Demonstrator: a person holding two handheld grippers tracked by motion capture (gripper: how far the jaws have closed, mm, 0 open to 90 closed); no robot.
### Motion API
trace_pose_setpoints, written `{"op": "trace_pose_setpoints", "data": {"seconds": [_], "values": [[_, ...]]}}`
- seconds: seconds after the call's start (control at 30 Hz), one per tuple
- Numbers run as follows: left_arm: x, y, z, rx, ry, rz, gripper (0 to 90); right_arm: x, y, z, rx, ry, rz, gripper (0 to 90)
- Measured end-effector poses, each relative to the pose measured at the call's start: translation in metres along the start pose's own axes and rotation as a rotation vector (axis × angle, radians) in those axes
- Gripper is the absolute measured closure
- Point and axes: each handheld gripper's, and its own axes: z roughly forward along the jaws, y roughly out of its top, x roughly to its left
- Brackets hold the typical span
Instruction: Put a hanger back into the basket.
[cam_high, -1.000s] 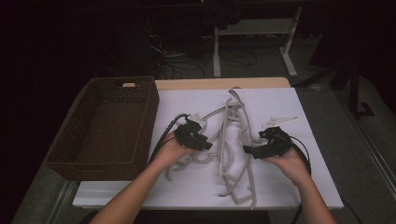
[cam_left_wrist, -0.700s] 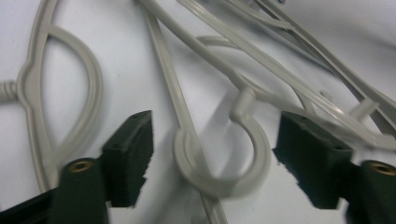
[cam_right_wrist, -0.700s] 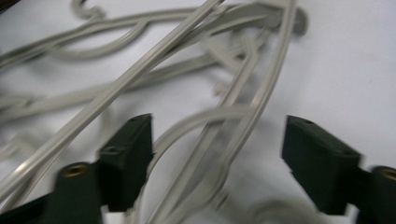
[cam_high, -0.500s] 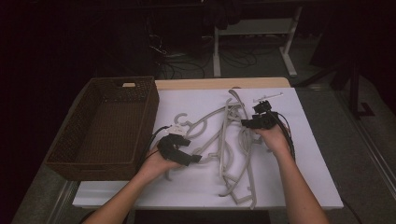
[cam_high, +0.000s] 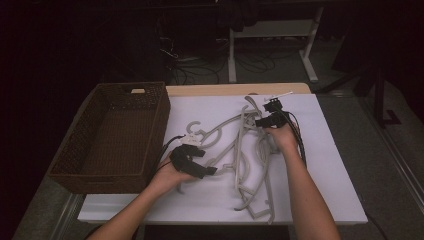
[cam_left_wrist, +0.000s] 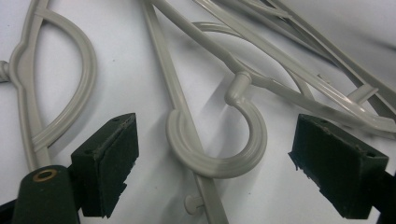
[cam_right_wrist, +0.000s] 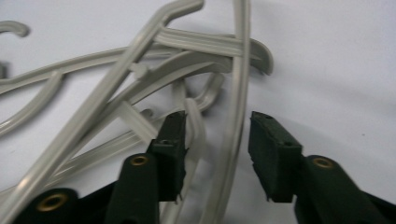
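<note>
Grey hangers (cam_high: 245, 155) tangled on tabltop, none in basket (cam_high: 115, 135) yet. Left tongs (cam_left_wrist: 212, 158) released, straddling a hook (cam_left_wrist: 219, 140). Right tongs (cam_right_wrist: 217, 149) closing around hanger bar (cam_right_wrist: 236, 121), not yet clenched. All sorting left.

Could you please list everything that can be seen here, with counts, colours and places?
hangers: several, tangled so the exact count cannot be told, pale grey plastic, piled on the middle of the white table top.
basket: one, dark brown wicker, rectangular, on the left of the table, nothing seen inside.
table: one, white top with a wooden edge at the far side.
desk frame: one, light-coloured, on the dark floor behind, with cables around it.
left gripper: one, black, jaws wide open either side of a hanger hook, pads not touching it.
right gripper: one, black, jaws have just been closing, a hanger bar between them, not yet pinched.
forearms: two, bare, entering from the bottom of the high view.
</note>
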Motion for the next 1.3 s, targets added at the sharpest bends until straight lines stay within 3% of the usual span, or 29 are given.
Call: {"op": "trace_pose_setpoints", "data": {"seconds": [0.07, 0.1, 0.17, 0.43, 0.57, 0.6, 0.7, 0.73, 0.77, 0.83, 0.87, 0.9, 0.97, 1.1, 1.3], "values": [[0.001, 0.0, 0.0, -0.002, 0.004, -0.007, 14.8, -0.004, 0.0, 0.003, -0.007, 0.015, 0.011, 69.6], [0.001, 0.0, 0.0, -0.002, 0.004, -0.007, 14.8, -0.004, 0.0, 0.003, -0.007, 0.015, 0.011, 69.6], [0.002, 0.0, 0.0, -0.003, 0.007, -0.008, 14.8, -0.005, 0.001, 0.002, -0.008, 0.003, -0.008, 76.7], [0.001, 0.0, -0.001, -0.009, 0.011, -0.008, 14.8, 0.003, 0.009, -0.003, -0.033, 0.003, -0.053, 80.9], [0.002, 0.001, -0.004, -0.02, 0.013, -0.004, 14.8, 0.022, 0.021, -0.009, -0.048, 0.029, -0.128, 81.2], [0.002, 0.001, -0.004, -0.02, 0.013, -0.004, 14.8, 0.022, 0.021, -0.009, -0.048, 0.029, -0.128, 81.2], [0.0, 0.002, -0.006, -0.028, 0.013, -0.002, 14.8, 0.045, 0.032, -0.009, -0.053, 0.076, -0.217, 81.2], [0.0, 0.002, -0.006, -0.028, 0.013, -0.002, 14.8, 0.045, 0.032, -0.009, -0.053, 0.076, -0.217, 81.2], [0.0, 0.002, -0.006, -0.032, 0.015, 0.002, 14.8, 0.059, 0.036, -0.005, -0.043, 0.098, -0.271, 81.2], [-0.001, 0.003, -0.007, -0.032, 0.014, 0.003, 14.8, 0.066, 0.037, -0.002, -0.038, 0.11, -0.295, 81.2], [-0.001, 0.003, -0.008, -0.035, 0.015, 0.002, 14.8, 0.08, 0.039, 0.005, -0.021, 0.126, -0.348, 81.2], [-0.001, 0.003, -0.008, -0.035, 0.015, 0.002, 14.8, 0.08, 0.039, 0.005, -0.021, 0.126, -0.348, 81.2], [-0.001, 0.002, -0.009, -0.037, 0.016, 0.003, 14.8, 0.099, 0.04, 0.014, 0.01, 0.143, -0.41, 81.2], [0.0, 0.001, -0.011, -0.036, 0.018, 0.0, 14.8, 0.112, 0.037, 0.027, 0.05, 0.165, -0.446, 81.0], [0.0, 0.001, -0.01, -0.03, 0.02, -0.001, 14.8, 0.115, 0.033, 0.034, 0.064, 0.186, -0.447, 77.4]]}}
